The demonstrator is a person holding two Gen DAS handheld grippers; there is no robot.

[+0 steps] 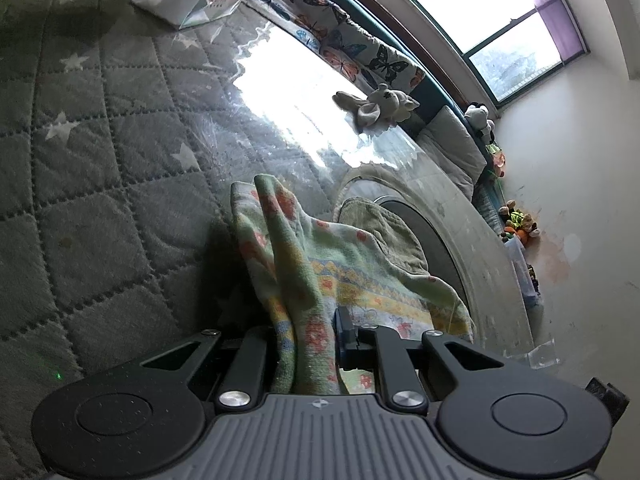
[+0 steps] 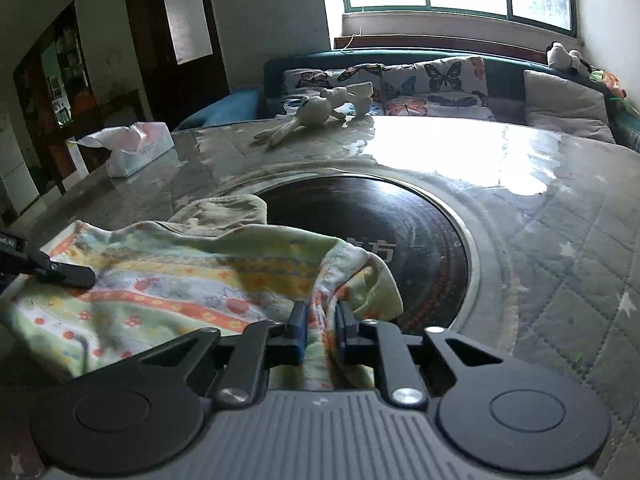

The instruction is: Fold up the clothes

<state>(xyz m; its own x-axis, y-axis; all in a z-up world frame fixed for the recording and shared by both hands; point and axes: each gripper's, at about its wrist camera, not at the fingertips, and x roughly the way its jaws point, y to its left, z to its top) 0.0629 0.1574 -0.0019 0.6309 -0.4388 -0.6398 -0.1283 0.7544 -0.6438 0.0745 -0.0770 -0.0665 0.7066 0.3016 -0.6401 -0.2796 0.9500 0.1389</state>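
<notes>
Garment (image 2: 192, 280): soft printed knit, lying rumpled on the table (image 1: 100, 200).
Left gripper (image 1: 308, 332): fingers pinch one bunched edge.
Right gripper (image 2: 320, 316): fingers clamp another edge.
Handling: light, limp; you should grip hems or corners.

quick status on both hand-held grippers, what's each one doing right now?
Left hand-held gripper: closed on the patterned cloth.
Right hand-held gripper: closed on another bunched edge of the same cloth.
</notes>
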